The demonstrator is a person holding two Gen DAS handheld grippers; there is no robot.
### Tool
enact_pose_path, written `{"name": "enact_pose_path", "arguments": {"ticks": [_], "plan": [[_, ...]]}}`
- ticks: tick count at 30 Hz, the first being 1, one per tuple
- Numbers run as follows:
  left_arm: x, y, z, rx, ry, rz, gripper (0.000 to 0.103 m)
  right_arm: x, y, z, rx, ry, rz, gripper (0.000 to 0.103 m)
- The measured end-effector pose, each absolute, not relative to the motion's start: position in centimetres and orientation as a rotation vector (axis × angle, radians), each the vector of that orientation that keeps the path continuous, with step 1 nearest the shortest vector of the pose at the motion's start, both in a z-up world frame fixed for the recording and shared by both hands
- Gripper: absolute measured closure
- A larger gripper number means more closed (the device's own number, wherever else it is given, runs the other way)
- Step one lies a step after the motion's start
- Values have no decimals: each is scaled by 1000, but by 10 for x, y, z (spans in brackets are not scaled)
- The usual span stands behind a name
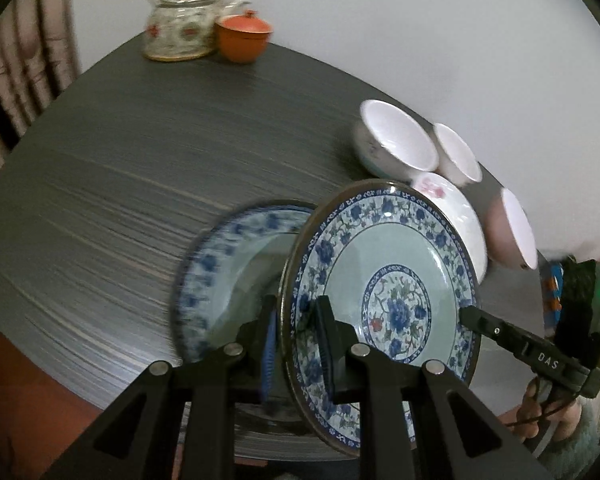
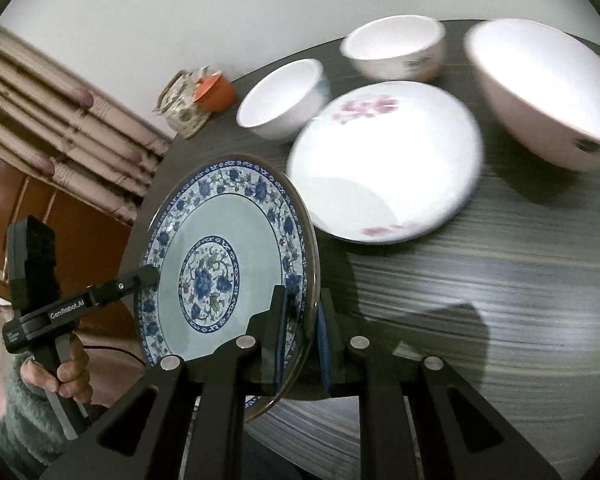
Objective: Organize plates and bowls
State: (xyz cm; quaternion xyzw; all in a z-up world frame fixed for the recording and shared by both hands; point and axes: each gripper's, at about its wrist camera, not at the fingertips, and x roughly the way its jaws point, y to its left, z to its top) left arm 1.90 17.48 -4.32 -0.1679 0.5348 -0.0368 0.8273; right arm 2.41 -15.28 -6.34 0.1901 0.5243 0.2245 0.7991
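A blue-flowered plate point(image 1: 396, 264) point(image 2: 228, 220) is held tilted on edge above the dark table point(image 1: 140, 160), gripped at opposite rims. My left gripper point(image 1: 296, 312) point(image 2: 150, 274) is shut on one rim and my right gripper point(image 2: 302, 304) point(image 1: 466, 316) is shut on the other. A second blue-flowered plate point(image 1: 220, 256) lies flat on the table behind the lifted one. A white plate with pink flowers point(image 1: 456, 208) point(image 2: 384, 160) sits beyond. Past it stand two white bowls point(image 2: 280, 96) point(image 2: 394, 48) and a larger pinkish bowl point(image 2: 540, 84) point(image 1: 516, 228).
A flowered glass teapot point(image 1: 180, 20) and an orange lidded cup point(image 1: 242, 36) stand at the table's far corner by the white wall. Curtains hang at the left. A person's hand point(image 2: 72, 372) in a green fuzzy sleeve grips the left tool's handle.
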Motion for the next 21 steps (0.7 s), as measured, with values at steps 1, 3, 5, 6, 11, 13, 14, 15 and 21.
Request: {"name": "enact_pose_path", "arguments": {"ticks": [1, 3, 5, 6, 11, 13, 14, 15, 21], "plan": [[19, 181, -45, -359, 1136, -67, 84, 28, -144, -64, 403, 1131, 489, 89], [19, 193, -49, -370, 1140, -49, 84, 34, -126, -66, 392, 1140, 502, 89], [19, 202, -55, -377, 1147, -33, 84, 41, -109, -70, 384, 1159, 509, 89], [19, 206, -58, -386, 1151, -27, 84, 44, -102, -72, 378, 1164, 513, 88], [20, 220, -71, -420, 1166, -13, 84, 51, -76, -82, 351, 1198, 510, 88], [20, 223, -74, -421, 1166, -8, 83, 53, -69, -85, 344, 1212, 506, 88], [20, 224, -75, -418, 1165, -6, 83, 53, -67, -87, 339, 1216, 504, 88], [20, 225, -77, -417, 1166, -2, 83, 54, -64, -88, 334, 1221, 500, 88], [24, 220, -87, -413, 1174, 14, 82, 55, -54, -91, 314, 1232, 487, 87]]}}
